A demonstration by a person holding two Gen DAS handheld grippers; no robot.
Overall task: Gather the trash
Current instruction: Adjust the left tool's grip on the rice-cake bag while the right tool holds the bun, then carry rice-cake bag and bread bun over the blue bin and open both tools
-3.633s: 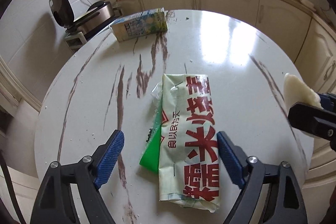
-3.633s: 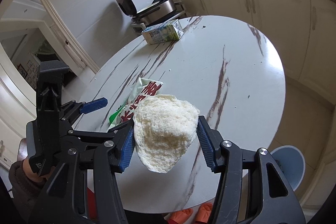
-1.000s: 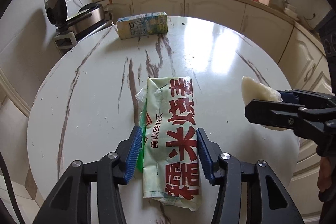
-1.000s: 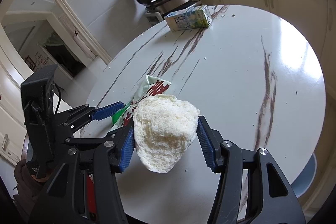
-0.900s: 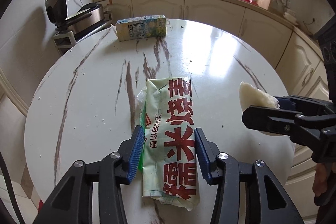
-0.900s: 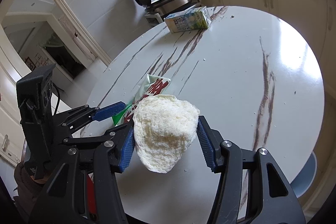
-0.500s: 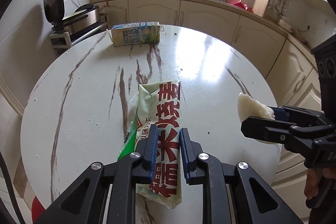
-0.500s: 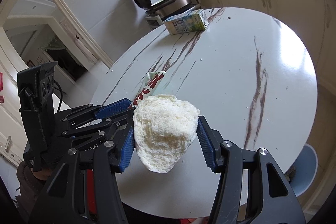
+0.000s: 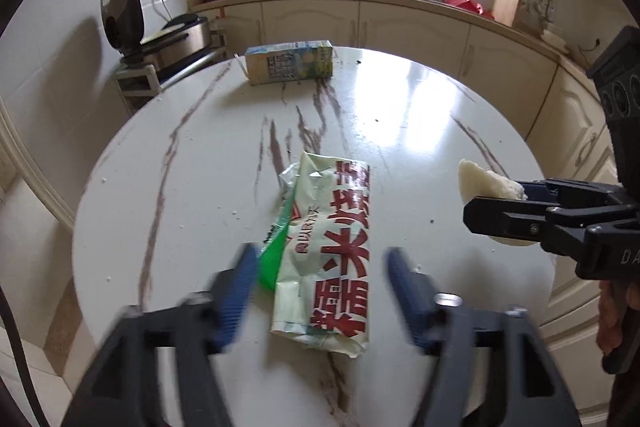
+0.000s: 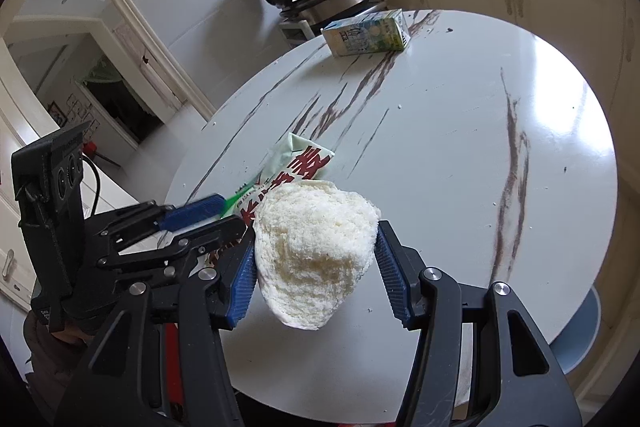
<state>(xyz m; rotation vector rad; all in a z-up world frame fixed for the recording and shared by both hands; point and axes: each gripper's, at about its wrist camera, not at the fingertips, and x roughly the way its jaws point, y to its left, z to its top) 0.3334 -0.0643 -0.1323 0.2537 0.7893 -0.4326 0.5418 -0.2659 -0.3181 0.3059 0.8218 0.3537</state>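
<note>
Your round white marble-veined table [image 9: 192, 195] carries a pale green, red-lettered plastic wrapper [image 9: 332, 247] lying flat near its front edge and a blue-and-yellow drink carton [image 9: 289, 62] at the far rim. Your left gripper [image 9: 318, 291] is opening, blurred pads wide of the wrapper, not touching. Your right gripper [image 10: 316, 267] pinches a crumbly white rice lump [image 10: 314, 255] above the table.

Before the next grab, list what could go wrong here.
1. The left gripper is opening around the wrapper without pressing it; the flat wrapper may slip out of another pinch.
2. The white lump in the right gripper overhangs the table edge and could crumble onto the floor.
</note>
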